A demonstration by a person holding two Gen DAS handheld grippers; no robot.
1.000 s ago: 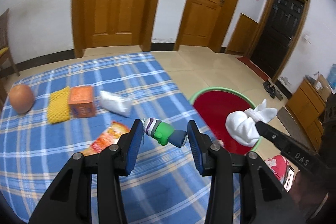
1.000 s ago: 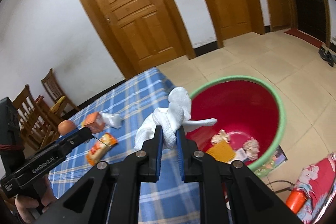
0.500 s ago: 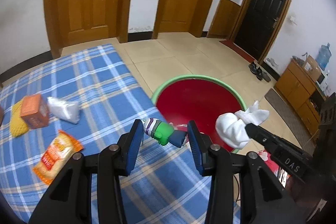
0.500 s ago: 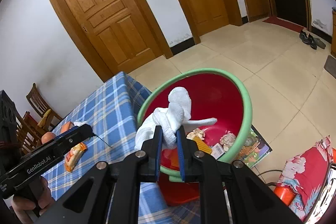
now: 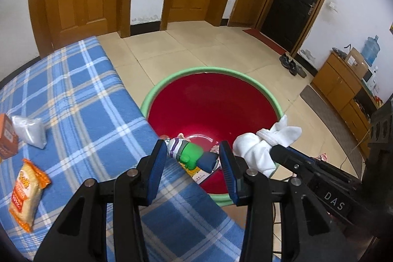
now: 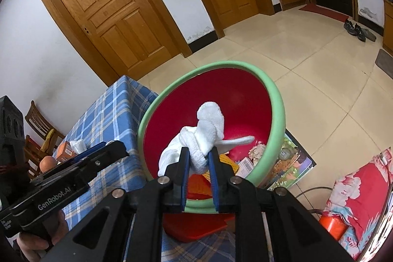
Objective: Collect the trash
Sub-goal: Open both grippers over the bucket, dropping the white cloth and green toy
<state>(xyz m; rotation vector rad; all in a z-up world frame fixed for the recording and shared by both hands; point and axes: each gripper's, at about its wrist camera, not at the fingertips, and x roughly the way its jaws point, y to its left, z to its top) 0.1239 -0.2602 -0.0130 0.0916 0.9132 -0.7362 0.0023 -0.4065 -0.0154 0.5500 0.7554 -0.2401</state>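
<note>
A red basin with a green rim [image 5: 172, 80] stands on the floor beside the table. My left gripper [image 5: 192, 151] is shut on a small green and purple toy figure [image 5: 190, 155] and holds it over the basin's near edge. My right gripper [image 6: 199, 156] holds a knotted white cloth [image 6: 208, 124] over the basin [image 6: 277, 114]. Its jaws are opening, with the cloth still between the pads and touching them. In the left wrist view the cloth [image 5: 255, 149] hangs from the right gripper [image 5: 277, 151] at the basin's right rim. The left gripper [image 6: 115, 149] shows in the right wrist view.
The table under a blue plaid cloth [image 5: 86, 95] carries a snack packet [image 5: 27, 188], a white bag [image 5: 29, 129] and an orange box [image 5: 6, 136]. Scraps of trash [image 6: 256, 151] lie in the basin. A magazine [image 6: 292, 163] lies under it. Wooden chairs [image 6: 39, 122] stand behind the table.
Both grippers have swung from over the table to over the basin and dropped lower. The gap between the right jaws has widened a little around the cloth.
</note>
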